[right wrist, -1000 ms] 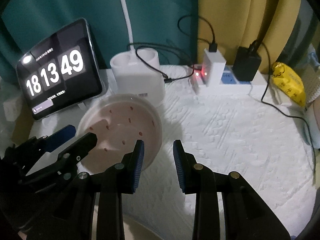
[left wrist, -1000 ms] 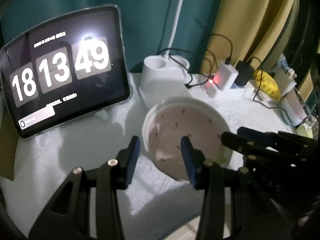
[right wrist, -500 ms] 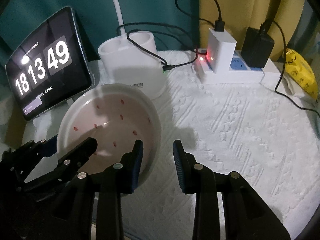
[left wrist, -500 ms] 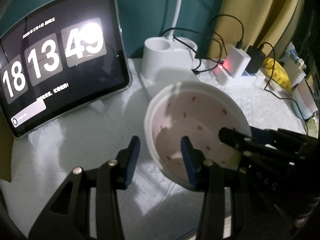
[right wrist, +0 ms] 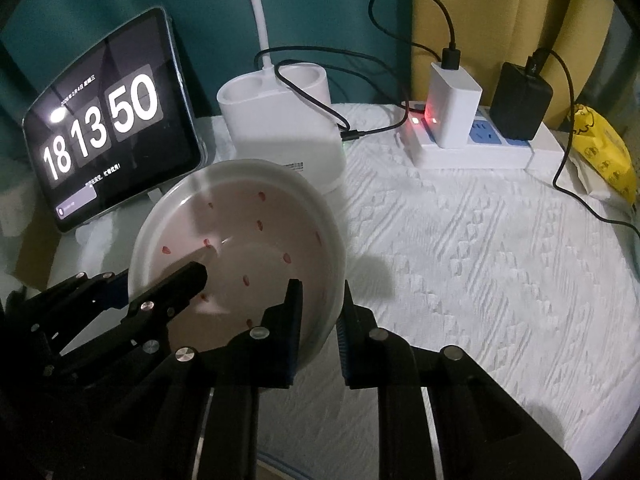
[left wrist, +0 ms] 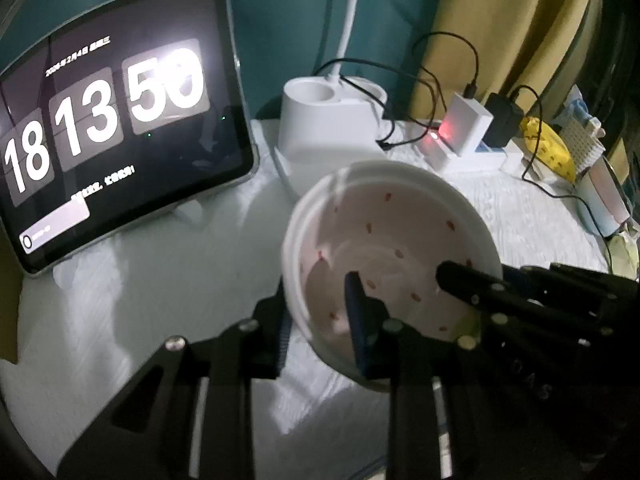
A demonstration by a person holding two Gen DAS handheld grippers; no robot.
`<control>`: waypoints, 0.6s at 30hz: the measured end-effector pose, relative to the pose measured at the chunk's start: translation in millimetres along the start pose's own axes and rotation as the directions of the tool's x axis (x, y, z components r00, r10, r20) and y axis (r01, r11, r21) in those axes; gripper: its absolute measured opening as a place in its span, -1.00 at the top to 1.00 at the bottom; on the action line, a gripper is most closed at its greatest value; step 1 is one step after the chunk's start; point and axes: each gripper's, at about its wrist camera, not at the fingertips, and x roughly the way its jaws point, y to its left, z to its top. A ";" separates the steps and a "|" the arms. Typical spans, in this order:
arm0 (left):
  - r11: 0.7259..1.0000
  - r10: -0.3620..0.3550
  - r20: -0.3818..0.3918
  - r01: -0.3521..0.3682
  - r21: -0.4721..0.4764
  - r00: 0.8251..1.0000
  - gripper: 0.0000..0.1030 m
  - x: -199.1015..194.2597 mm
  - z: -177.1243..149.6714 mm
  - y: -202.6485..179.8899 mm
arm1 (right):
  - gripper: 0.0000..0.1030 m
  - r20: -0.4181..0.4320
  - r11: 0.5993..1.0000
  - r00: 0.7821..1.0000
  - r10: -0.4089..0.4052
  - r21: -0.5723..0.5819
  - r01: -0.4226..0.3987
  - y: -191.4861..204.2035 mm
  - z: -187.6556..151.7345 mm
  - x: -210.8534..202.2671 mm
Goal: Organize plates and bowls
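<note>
a round table covered with a white textured cloth (right wrist: 480,248) is seen in both wrist views, and toward its back edge a dark tablet showing a flip clock (left wrist: 116,120), a white plastic lamp base with two cups (right wrist: 280,120) and a white power strip with chargers plugged in (right wrist: 480,144) are ranged. in front of the lamp base, a white shallow bowl dotted with small red marks (right wrist: 240,240) is found, tilted, with its far rim raised toward the tablet. the grasping step is judged to be in hand: the bowl's rim is straddled on opposite sides by the left gripper (left wrist: 320,320) and the right gripper (right wrist: 318,320), one blue-padded finger inside and one outside each time. both sets of jaws are closing on the rim; whether the pads already press firmly cannot be told. next, a matched, firm hold is called for before the bowl is carried, kept level, to wherever the dishes are to be stacked.
</note>
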 end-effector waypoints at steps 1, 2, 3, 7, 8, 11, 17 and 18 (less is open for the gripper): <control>1.000 0.002 0.002 -0.002 -0.001 1.000 0.51 -0.7 -0.6 0.1 | 0.67 -0.001 1.000 1.000 0.000 -0.001 0.000 0.7 0.2 -1.3; 1.000 0.001 0.004 -0.001 -0.002 1.000 0.51 -1.7 -1.1 0.5 | 0.67 -0.001 1.000 1.000 0.001 -0.004 -0.001 1.3 0.3 -2.6; 1.000 0.000 0.008 0.000 -0.004 1.000 0.51 -2.8 -1.6 0.6 | 0.67 0.002 1.000 1.000 0.002 -0.006 -0.002 2.3 0.0 -4.2; 1.000 0.006 0.038 -0.006 0.012 0.999 0.51 -13.0 -3.8 -1.5 | 0.67 0.032 1.000 0.999 -0.006 -0.029 0.007 6.4 -0.6 -14.7; 1.000 0.004 0.046 -0.005 0.014 0.999 0.52 -16.0 -4.3 -1.8 | 0.67 0.039 0.999 0.999 -0.006 -0.032 0.007 6.2 -0.8 -17.3; 1.000 -0.001 0.068 0.000 0.017 0.998 0.52 -26.0 -5.3 -4.5 | 0.67 0.062 0.999 0.998 -0.008 -0.039 0.011 7.1 -0.2 -29.2; 1.000 -0.006 0.117 0.003 0.027 0.993 0.51 -49.3 -7.1 -12.6 | 0.67 0.107 0.999 0.994 -0.016 -0.047 0.021 4.1 -0.2 -54.6; 1.000 -0.006 0.123 0.002 0.028 0.992 0.51 -52.2 -7.4 -14.3 | 0.67 0.111 0.999 0.994 -0.017 -0.047 0.022 4.4 -1.3 -58.2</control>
